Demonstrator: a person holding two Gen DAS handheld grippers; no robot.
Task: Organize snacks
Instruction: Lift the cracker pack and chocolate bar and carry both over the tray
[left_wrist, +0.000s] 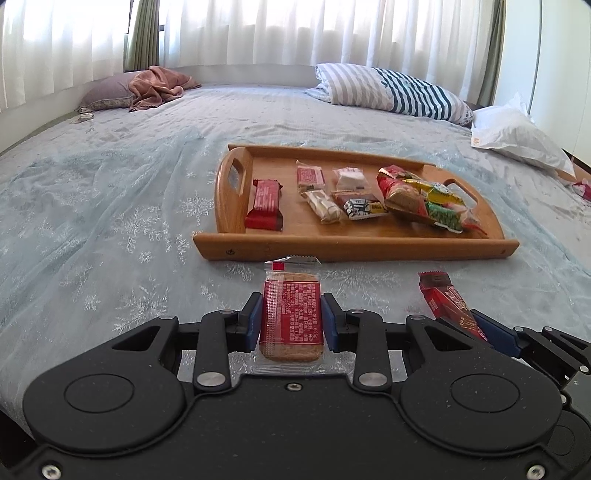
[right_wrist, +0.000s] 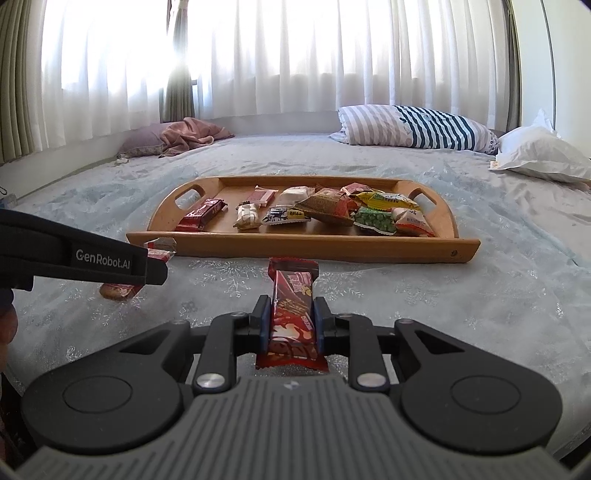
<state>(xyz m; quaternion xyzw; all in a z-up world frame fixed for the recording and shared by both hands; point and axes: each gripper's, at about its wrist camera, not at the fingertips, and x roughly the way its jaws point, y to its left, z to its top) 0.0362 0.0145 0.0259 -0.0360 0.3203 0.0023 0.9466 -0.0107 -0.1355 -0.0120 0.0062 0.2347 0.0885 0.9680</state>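
Note:
My left gripper (left_wrist: 291, 314) is shut on a clear-wrapped biscuit with a red label (left_wrist: 291, 314), held low over the bedspread just short of the wooden tray (left_wrist: 354, 247). My right gripper (right_wrist: 291, 317) is shut on a red chocolate bar (right_wrist: 293, 314), also in front of the tray (right_wrist: 295, 245). The tray holds several wrapped snacks: a red bar (left_wrist: 264, 205) at its left, small packs in the middle, a heap of red, yellow and green packets (left_wrist: 424, 199) at its right. In the right wrist view the left gripper's side (right_wrist: 92, 258) shows at the left with the biscuit (right_wrist: 118, 291) under it.
The tray lies on a pale blue bedspread (left_wrist: 110, 192). Striped pillows (left_wrist: 399, 90) and a white pillow (left_wrist: 517, 133) lie behind and right of it, and a pink cloth on a mauve pillow (left_wrist: 147, 86) at the back left. One red packet (left_wrist: 583, 188) lies at the bed's right edge.

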